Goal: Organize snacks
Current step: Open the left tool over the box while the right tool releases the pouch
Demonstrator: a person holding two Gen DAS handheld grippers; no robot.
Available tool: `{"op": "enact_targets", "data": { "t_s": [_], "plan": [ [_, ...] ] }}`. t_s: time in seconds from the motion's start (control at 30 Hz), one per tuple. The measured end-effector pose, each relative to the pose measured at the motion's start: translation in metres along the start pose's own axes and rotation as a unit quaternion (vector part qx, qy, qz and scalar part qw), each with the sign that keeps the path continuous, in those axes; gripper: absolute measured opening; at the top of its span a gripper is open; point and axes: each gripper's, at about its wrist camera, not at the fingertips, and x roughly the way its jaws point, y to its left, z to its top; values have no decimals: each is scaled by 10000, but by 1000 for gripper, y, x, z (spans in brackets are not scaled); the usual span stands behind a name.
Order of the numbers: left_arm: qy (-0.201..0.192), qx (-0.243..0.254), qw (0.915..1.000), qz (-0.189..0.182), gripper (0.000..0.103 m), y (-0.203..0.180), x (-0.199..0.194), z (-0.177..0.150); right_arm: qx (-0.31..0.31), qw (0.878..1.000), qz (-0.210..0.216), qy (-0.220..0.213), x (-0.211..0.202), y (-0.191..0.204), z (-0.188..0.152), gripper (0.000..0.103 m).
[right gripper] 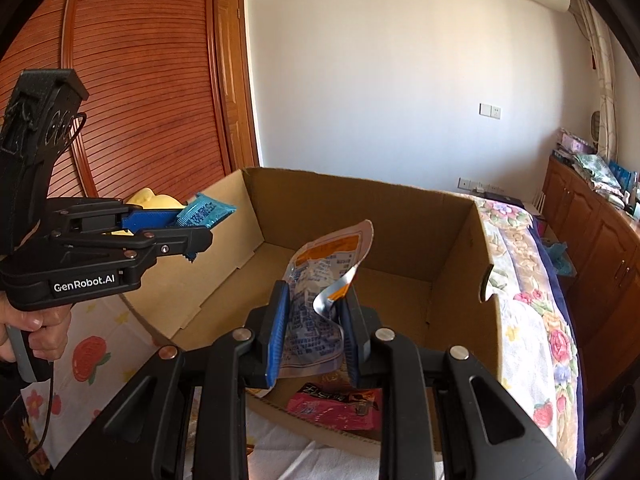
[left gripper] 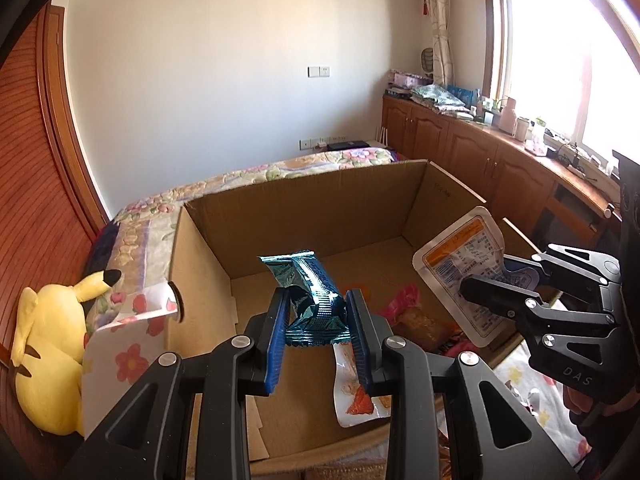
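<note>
Left gripper (left gripper: 320,332) pinching a teal packet (left gripper: 310,294), right gripper (right gripper: 314,336) pinching a white pouch (right gripper: 320,280), both held above the open cardboard box (right gripper: 452,280). Likely light, crinkly, slippery foil that crumples under pressure, so best gripped across the flat middle or a sealed edge. Below in the box, a pink packet (right gripper: 336,406); beyond, a floral bed (left gripper: 256,176) and yellow plush (left gripper: 52,344), nothing blocking the drop.
</note>
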Motion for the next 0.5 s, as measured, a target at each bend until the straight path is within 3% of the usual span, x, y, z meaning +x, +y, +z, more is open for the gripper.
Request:
{"op": "enact_targets", "data": {
  "t_s": [0.5],
  "plan": [
    [282,5,9995,115,34,-4,20,14,231,9993,-95,269,17,-9,-3,26]
  ]
}}
